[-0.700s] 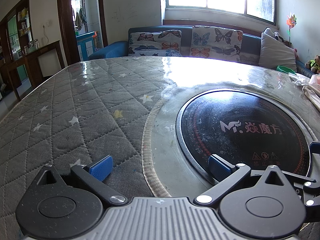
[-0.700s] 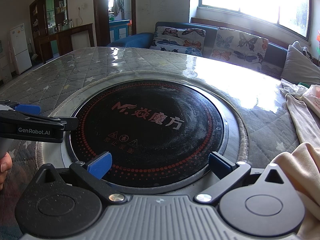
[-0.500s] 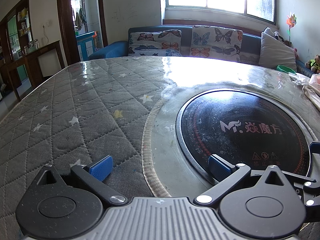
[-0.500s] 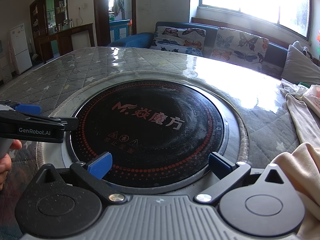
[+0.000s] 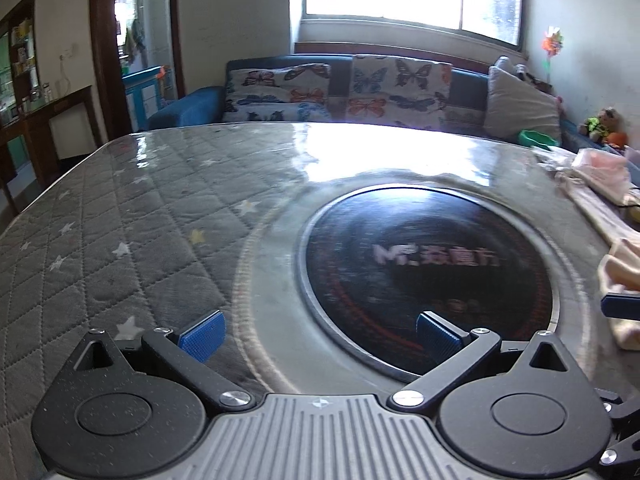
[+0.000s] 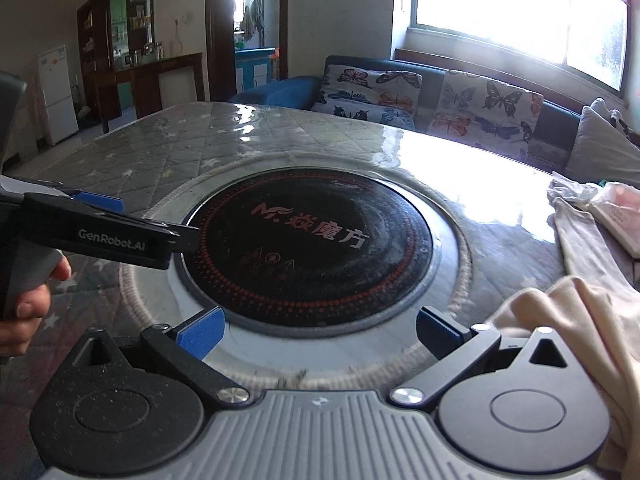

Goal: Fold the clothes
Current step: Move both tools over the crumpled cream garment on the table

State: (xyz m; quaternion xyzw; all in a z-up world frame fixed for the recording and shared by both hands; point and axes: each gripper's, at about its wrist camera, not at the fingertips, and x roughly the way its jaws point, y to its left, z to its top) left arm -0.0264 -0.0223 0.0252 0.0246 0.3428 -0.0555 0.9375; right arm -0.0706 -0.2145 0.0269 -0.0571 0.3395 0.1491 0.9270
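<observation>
Cream-coloured clothes (image 6: 572, 312) lie in a loose heap at the table's right side, right beside my right gripper's right finger; they also show at the right edge of the left wrist view (image 5: 618, 268). My right gripper (image 6: 320, 330) is open and empty, low over the near rim of the round black cooktop (image 6: 308, 244). My left gripper (image 5: 320, 330) is open and empty over the cooktop's left rim (image 5: 424, 268). The left gripper also shows from the side at the left of the right wrist view (image 6: 100, 228).
The table wears a grey quilted star-print cover (image 5: 120, 232) under a glossy sheet. A pink-and-white folded item (image 6: 618, 216) lies at the far right. A sofa with butterfly cushions (image 5: 340, 92) stands behind the table.
Both grippers have risen and shifted a little; the left view now shows more of the cooktop and the clothes at right. Jaws stay open.
</observation>
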